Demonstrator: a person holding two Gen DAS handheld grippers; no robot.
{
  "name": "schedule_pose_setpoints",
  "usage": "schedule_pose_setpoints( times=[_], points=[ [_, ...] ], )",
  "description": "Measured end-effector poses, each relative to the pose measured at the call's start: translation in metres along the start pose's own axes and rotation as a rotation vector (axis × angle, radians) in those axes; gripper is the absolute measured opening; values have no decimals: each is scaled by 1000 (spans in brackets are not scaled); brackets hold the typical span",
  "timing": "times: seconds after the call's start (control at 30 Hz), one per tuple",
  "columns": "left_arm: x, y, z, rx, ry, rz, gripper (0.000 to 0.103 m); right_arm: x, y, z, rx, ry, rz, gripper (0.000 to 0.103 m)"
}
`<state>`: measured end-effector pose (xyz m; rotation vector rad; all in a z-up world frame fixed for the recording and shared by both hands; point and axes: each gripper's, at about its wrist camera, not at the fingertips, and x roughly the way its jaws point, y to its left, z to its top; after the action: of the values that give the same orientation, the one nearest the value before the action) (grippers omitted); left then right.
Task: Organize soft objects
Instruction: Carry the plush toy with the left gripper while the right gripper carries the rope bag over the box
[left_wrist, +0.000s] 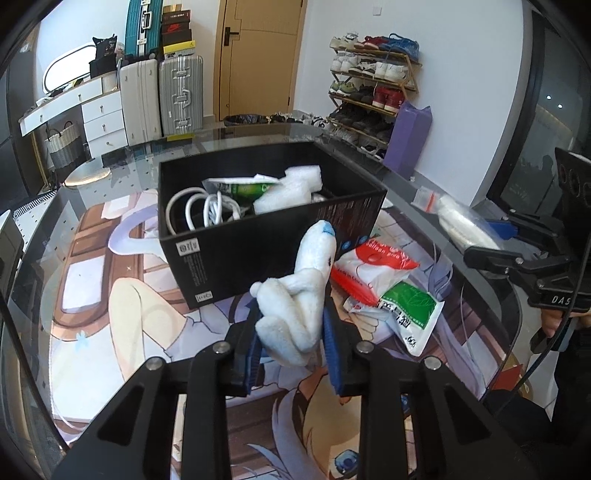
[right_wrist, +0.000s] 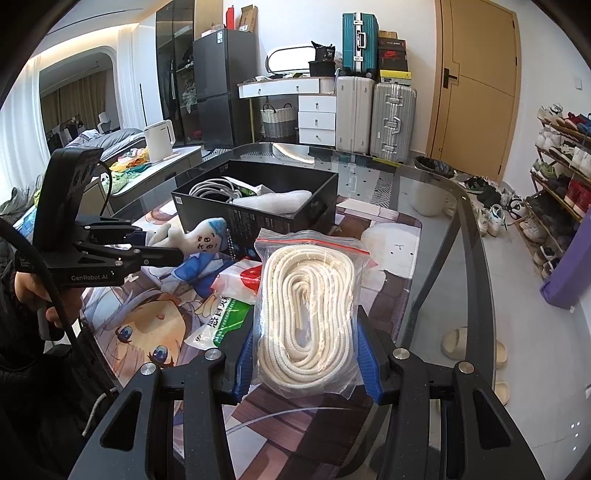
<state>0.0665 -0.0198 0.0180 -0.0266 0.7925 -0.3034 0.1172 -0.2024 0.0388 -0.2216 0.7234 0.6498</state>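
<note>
Sitting ahead: box (left_wrist: 258, 236), packets (left_wrist: 384, 280) beside it. Left gripper (left_wrist: 291, 332) clamped on plush (left_wrist: 295, 306), right gripper (right_wrist: 308, 354) clamped on rope bag (right_wrist: 310, 306), both angled down.

White plush toy (left_wrist: 295, 302) w/ blue tip; black box (left_wrist: 258, 236); cream rope (right_wrist: 308, 314); red-green-white packets (left_wrist: 391, 291); blue tool pads (right_wrist: 364, 363).

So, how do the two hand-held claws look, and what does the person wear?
Both claws are black angular linkage frames with silver round rivets and ribbed blue pads. The left claw carries white "GenRobot.AI" lettering on its side, a tall black block on top and a black cable. The right claw shows white letters "DAS". The person's sleeve is black.
</note>
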Motion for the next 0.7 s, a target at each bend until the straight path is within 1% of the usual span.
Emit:
schedule_pose_setpoints(
  times=[0.33, 0.7],
  points=[
    [-20, 7, 6, -21, -71, -10, 27, -4, 4, 3, 1, -28, -1, 48],
    [-31, 10, 11, -38, -129, 23, 27, -6, 8, 14, 53, -90, -6, 48]
  ],
)
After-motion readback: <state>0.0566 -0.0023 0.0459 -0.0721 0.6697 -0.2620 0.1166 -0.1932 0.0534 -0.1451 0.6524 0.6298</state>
